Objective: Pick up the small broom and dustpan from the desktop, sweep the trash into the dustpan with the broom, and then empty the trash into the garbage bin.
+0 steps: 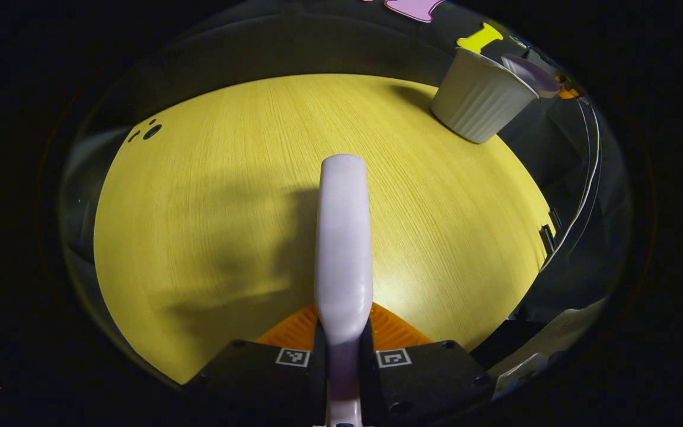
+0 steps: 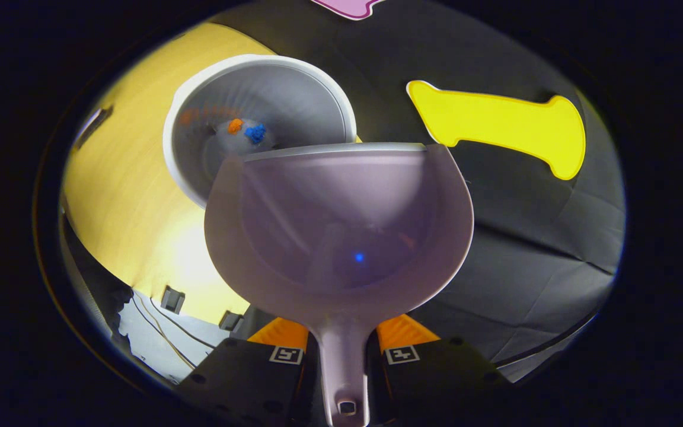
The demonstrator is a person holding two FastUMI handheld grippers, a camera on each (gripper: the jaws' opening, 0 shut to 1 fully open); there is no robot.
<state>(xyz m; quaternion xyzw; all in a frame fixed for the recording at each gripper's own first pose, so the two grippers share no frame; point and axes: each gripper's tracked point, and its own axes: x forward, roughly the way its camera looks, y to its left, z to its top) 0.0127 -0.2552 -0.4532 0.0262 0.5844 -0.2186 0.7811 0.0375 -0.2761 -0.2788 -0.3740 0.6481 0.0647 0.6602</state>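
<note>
The left gripper (image 1: 344,347) clamps the broom (image 1: 343,237) by its pale lilac handle, which juts forward above the yellow desktop (image 1: 211,196). Farther off, at the desk's far right edge, stands the ribbed white garbage bin (image 1: 479,98). In the right gripper view, the right gripper (image 2: 342,350) pinches the dustpan (image 2: 339,225) by its handle, the pan's lip tipped at the bin's rim. Beyond it, orange and blue scraps (image 2: 245,130), apparently the trash, lie inside the bin.
</note>
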